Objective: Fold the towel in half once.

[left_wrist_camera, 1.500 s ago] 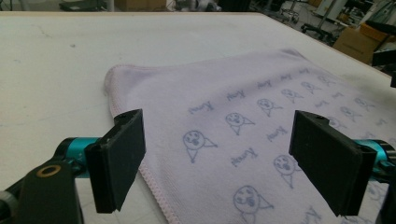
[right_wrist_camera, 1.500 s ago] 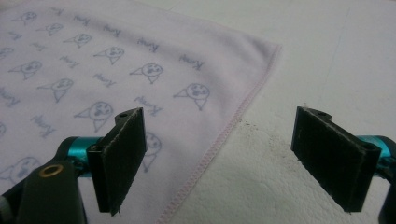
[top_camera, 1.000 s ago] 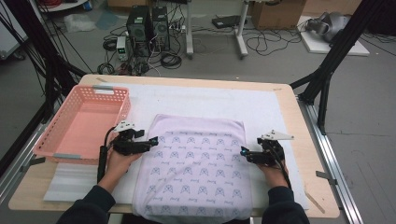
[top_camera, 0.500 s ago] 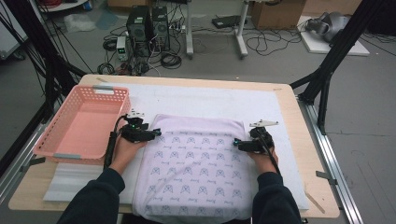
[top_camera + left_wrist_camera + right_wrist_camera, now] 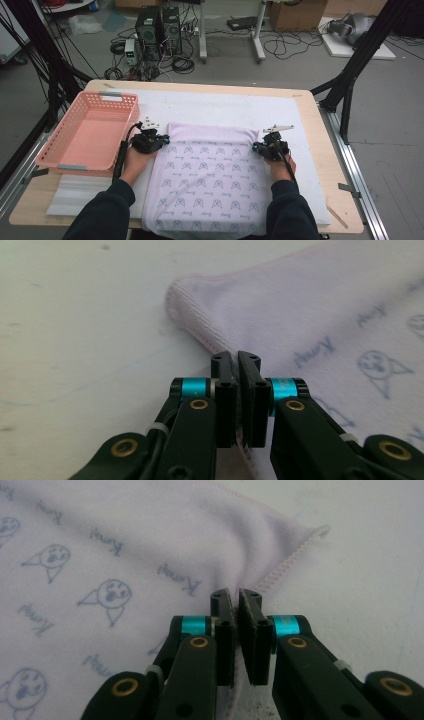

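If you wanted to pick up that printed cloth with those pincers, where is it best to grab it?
By its hemmed side edges near the far corners, I'd judge. The towel lies flat, so only its rim offers a thin fold to pinch. Come in low from each outer side, as here: the left gripper and the right gripper are each shut on a stitched edge.

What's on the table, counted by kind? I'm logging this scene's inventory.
Towel: 1
Basket: 1
Foam mat: 1
Grippers: 2, left and right, each shut on a towel edge
Total: 5
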Demonstrator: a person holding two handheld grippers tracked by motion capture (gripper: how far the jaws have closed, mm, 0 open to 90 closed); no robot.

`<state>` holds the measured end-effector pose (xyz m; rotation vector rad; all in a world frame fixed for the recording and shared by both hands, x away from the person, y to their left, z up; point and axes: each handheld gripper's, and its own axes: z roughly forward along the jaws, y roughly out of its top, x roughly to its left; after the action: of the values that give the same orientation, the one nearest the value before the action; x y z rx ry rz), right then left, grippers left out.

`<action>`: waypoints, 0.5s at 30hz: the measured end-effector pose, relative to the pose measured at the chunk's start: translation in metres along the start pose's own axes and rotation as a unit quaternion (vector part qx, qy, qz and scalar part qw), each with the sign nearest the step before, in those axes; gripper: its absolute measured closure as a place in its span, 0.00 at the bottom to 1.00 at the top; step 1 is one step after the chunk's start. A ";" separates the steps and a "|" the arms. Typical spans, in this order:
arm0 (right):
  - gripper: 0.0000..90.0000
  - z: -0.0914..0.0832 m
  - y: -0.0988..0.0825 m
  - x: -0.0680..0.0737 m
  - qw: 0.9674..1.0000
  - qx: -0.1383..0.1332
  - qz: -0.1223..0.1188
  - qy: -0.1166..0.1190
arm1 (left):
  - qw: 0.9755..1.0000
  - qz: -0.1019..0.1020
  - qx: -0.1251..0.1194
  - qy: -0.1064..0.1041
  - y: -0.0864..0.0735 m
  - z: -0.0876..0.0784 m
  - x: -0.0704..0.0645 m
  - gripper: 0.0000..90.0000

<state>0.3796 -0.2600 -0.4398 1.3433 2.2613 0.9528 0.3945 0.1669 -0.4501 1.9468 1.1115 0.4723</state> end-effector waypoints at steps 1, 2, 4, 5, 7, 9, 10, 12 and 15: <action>0.96 0.000 0.002 -0.001 1.000 -0.002 -0.007 -0.012 | 1.000 -0.004 -0.002 0.002 0.001 0.000 0.001 0.96; 0.96 0.001 0.003 -0.003 1.000 -0.003 -0.005 -0.013 | 1.000 -0.007 -0.009 0.006 0.004 -0.001 0.002 0.96; 0.96 0.001 0.007 -0.007 1.000 -0.015 -0.007 -0.022 | 1.000 -0.019 -0.023 0.009 0.012 -0.002 0.005 0.96; 0.96 0.000 0.011 -0.009 0.999 -0.022 -0.007 -0.028 | 0.999 -0.027 -0.034 0.009 0.017 -0.004 0.008 0.96; 0.96 -0.002 0.020 -0.013 0.998 -0.039 -0.008 -0.038 | 0.998 -0.038 -0.050 0.014 0.028 -0.006 0.011 0.96; 0.96 -0.007 0.029 -0.015 0.997 -0.062 -0.002 -0.041 | 0.997 -0.045 -0.061 0.019 0.037 -0.007 0.013 0.96; 0.96 -0.010 0.035 -0.016 0.997 -0.069 0.000 -0.040 | 0.996 -0.050 -0.066 0.018 0.039 -0.008 0.014 0.96; 0.95 -0.014 0.040 -0.017 0.996 -0.077 0.004 -0.037 | 0.996 -0.060 -0.072 0.005 0.039 -0.010 0.015 0.96; 0.95 -0.019 0.035 -0.017 0.996 -0.084 0.002 -0.024 | 0.995 -0.057 -0.085 -0.013 0.036 -0.017 0.014 0.96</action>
<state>0.3997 -0.2700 -0.4026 1.2844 2.0931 1.0741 0.4096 0.1767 -0.4120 1.7278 1.1209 0.4632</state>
